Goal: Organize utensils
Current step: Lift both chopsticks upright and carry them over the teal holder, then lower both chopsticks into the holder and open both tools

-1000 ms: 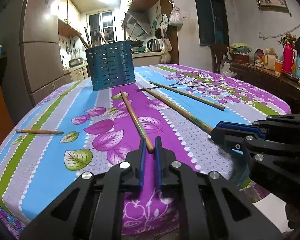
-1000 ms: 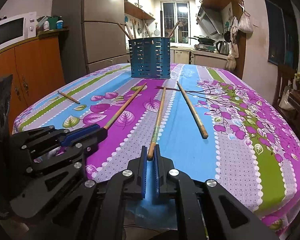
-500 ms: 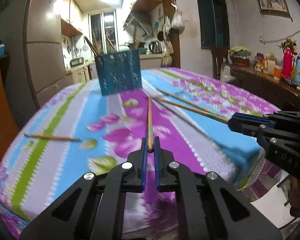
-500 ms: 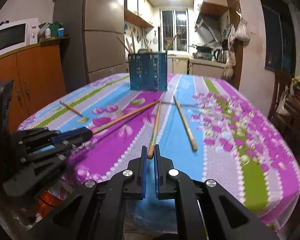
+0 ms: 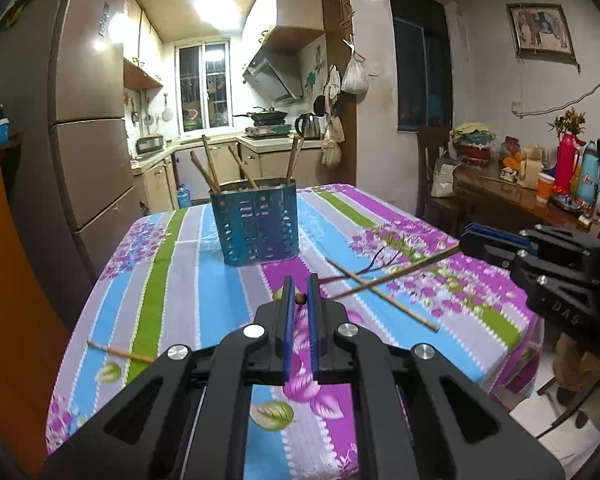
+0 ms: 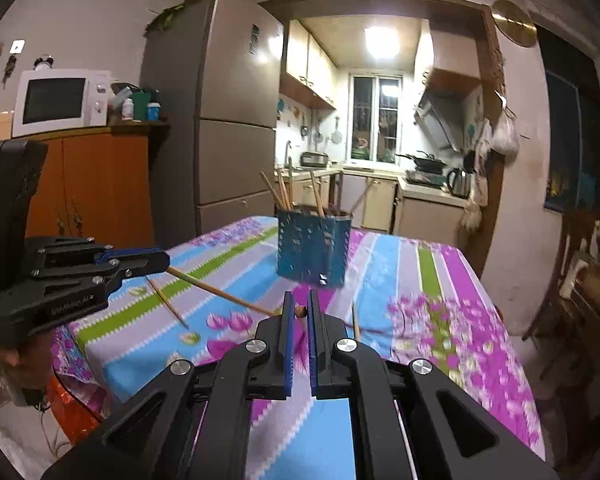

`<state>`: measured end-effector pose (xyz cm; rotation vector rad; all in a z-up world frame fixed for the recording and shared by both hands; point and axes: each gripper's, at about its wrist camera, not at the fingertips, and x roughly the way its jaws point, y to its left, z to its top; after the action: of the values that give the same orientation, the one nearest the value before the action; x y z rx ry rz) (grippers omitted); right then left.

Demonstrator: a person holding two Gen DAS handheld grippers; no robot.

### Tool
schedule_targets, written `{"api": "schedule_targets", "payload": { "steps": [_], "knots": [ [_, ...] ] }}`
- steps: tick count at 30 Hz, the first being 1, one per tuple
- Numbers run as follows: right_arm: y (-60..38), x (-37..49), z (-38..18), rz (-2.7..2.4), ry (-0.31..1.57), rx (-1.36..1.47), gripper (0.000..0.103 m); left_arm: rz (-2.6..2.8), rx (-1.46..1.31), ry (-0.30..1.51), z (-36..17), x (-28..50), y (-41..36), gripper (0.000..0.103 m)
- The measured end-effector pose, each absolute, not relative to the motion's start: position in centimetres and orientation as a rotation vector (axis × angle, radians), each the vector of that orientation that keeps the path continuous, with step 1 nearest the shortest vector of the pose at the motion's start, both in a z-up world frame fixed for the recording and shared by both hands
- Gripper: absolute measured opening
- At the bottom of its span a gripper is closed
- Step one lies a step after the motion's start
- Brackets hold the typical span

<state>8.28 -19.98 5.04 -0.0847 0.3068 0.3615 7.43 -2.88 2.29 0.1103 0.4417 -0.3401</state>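
Note:
My left gripper (image 5: 300,286) is shut on a wooden chopstick (image 5: 300,299), seen end-on between the blue pads. My right gripper (image 6: 299,298) is shut on a second chopstick (image 6: 300,311) the same way. Both are held above the flowered tablecloth (image 5: 172,264). Each gripper shows in the other's view: the right one (image 5: 466,240) with its stick (image 5: 396,276) slanting left, the left one (image 6: 164,260) with its stick (image 6: 220,292) slanting right. The blue slotted holder (image 5: 256,226) stands ahead at mid-table with several chopsticks upright in it.
One loose chopstick (image 5: 380,294) lies on the cloth right of centre, another (image 5: 120,354) near the left edge. A fridge (image 5: 88,140) and an orange cabinet (image 6: 100,184) stand to the left. A cluttered sideboard (image 5: 540,192) is on the right.
Both grippers have risen from table level with their chopsticks, which have lifted off the cloth and now point nearly straight ahead. The holder now looks lower and farther below.

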Motion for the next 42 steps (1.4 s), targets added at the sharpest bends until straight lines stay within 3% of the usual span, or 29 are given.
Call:
{"api": "schedule_targets", "payload": {
  "steps": [42],
  "knots": [
    [-19.3, 14.2, 12.5, 0.422, 0.328, -0.068, 0.007, -0.446, 0.061, 0.426, 9.5, 13.5, -2.5, 0.005]
  ]
}}
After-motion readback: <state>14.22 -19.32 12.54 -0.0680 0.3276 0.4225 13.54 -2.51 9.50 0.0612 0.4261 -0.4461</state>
